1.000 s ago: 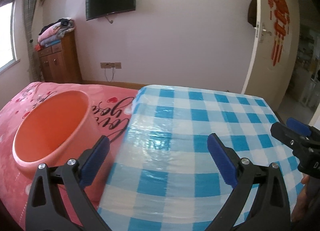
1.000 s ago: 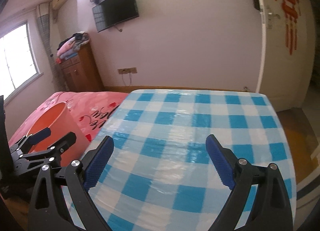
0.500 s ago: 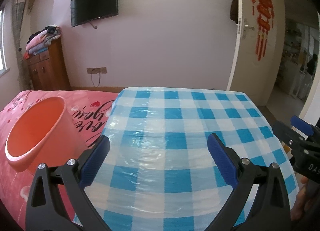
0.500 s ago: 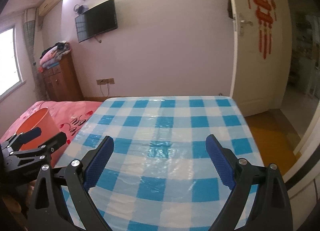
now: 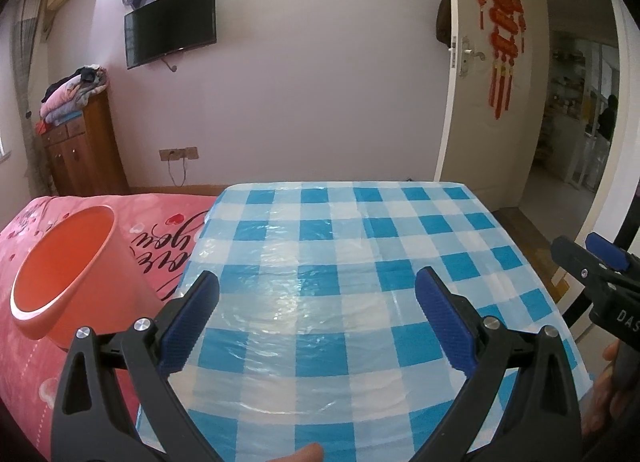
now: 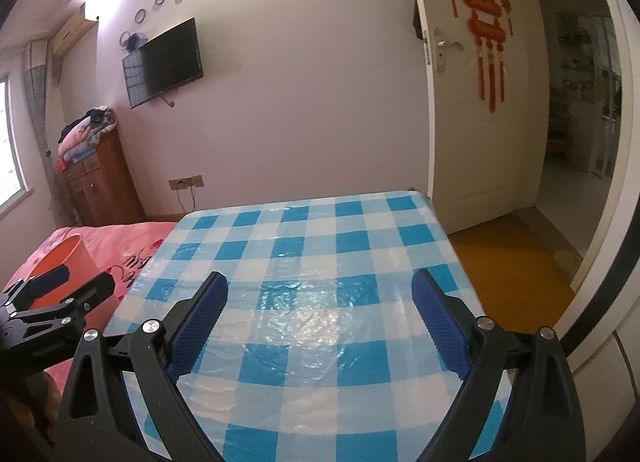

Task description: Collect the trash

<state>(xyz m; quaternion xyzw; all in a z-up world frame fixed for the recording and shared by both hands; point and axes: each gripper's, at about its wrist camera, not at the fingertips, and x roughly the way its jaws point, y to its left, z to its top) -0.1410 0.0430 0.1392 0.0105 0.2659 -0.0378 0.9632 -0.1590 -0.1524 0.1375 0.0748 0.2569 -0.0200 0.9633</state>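
- My left gripper (image 5: 316, 318) hangs with its blue-padded jaws spread wide and nothing between them, over the near part of the table.
- My right gripper (image 6: 320, 320) is the same: jaws wide apart, empty, above the table's near half (its tip also shows at the right edge of the left wrist view).
- Under both lies the blue-and-white checked plastic tablecloth (image 5: 360, 246), glossy and a little wrinkled, with no trash on it that I can see.
- The round orange plastic bin (image 5: 72, 274) stands just beside the table's left edge, tilted, its open mouth facing my left gripper; it rests on the pink bedspread with hearts and black script (image 5: 160, 229).
- I cannot see into the bin's bottom.
- Further out: a brown wooden cabinet (image 5: 80, 153) stacked with folded blankets, a black wall-mounted television (image 5: 170, 23), and a white door (image 5: 484, 101) with a red hanging ornament, standing open.
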